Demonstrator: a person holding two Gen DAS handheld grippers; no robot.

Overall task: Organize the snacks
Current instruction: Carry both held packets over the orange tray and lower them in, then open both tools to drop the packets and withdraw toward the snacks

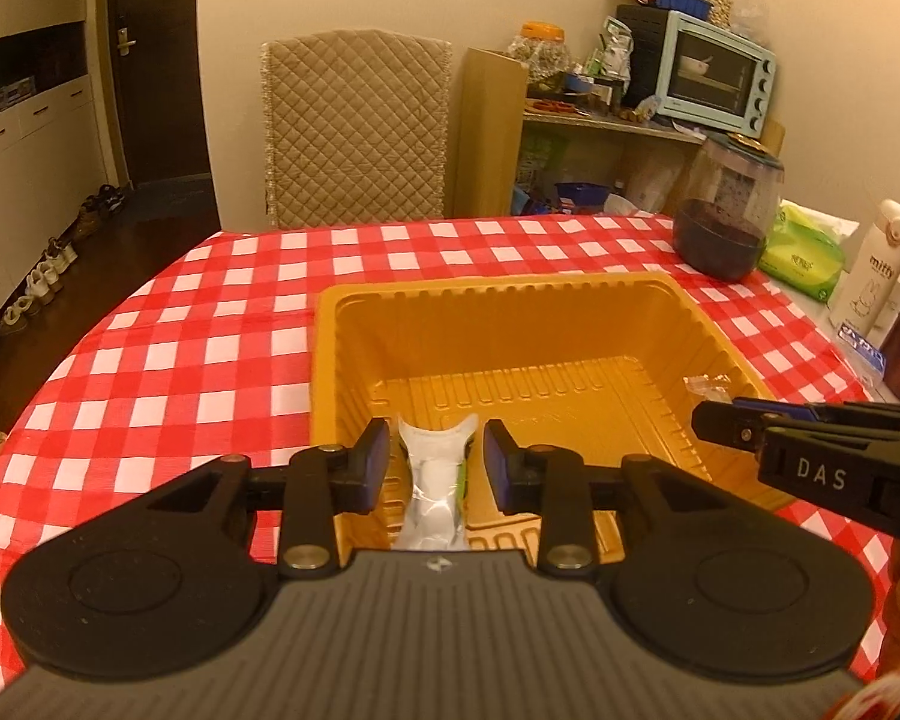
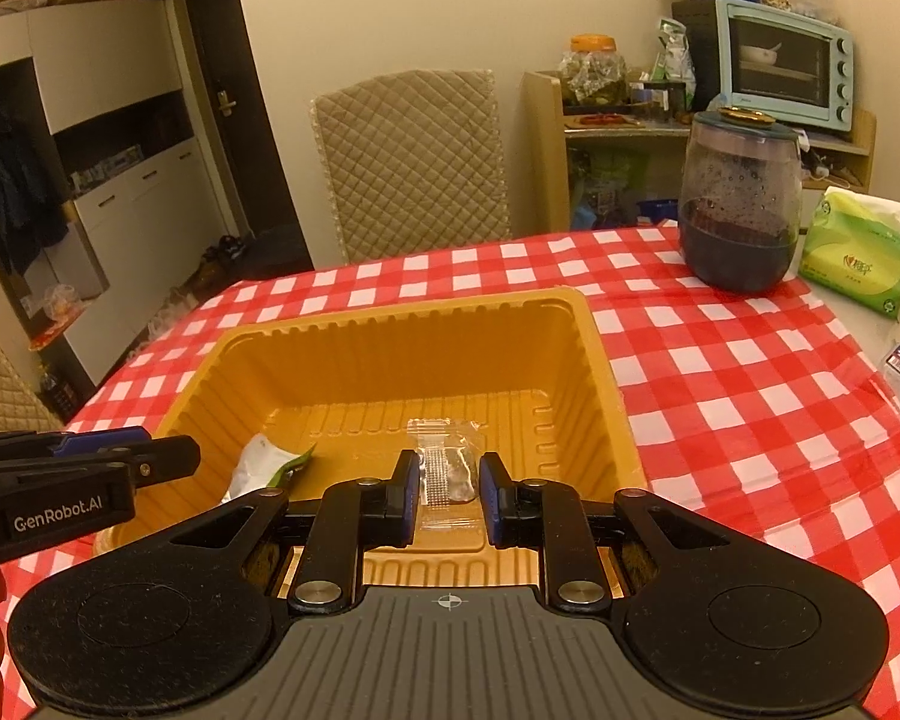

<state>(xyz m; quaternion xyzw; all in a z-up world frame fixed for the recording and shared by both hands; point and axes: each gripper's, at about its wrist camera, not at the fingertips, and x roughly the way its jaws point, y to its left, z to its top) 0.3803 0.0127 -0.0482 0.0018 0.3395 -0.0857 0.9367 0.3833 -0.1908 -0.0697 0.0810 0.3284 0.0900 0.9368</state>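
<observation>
We see a table under a red-and-white checked tablecloth (image 1: 210, 312), with a quilted beige chair (image 1: 354, 126) pushed in at its far side. On the cloth sits a deep golden-yellow plastic tray (image 1: 510, 336) with ribbed walls, and both grippers reach over its near edge. Past the tray's far right corner stands a lidded glass jar (image 2: 741, 198) with a dark lower half, and just beside it lies a green pack of tissues (image 2: 858, 252). Behind them, on a wooden shelf, we make out a pale blue toaster oven (image 2: 786, 60). The left gripper (image 1: 435, 462) is slightly spread: a white snack packet with a green edge (image 1: 435, 480) lies between its blue pads (image 1: 373, 462), resting inside the tray near the front left, and the pads stand a little off its sides. The right gripper (image 2: 449, 480) has its pads drawn in on a small clear-wrapped snack (image 2: 447, 471) low in the tray near the front middle, pinching it. The two snacks lie apart from each other on the tray floor.
</observation>
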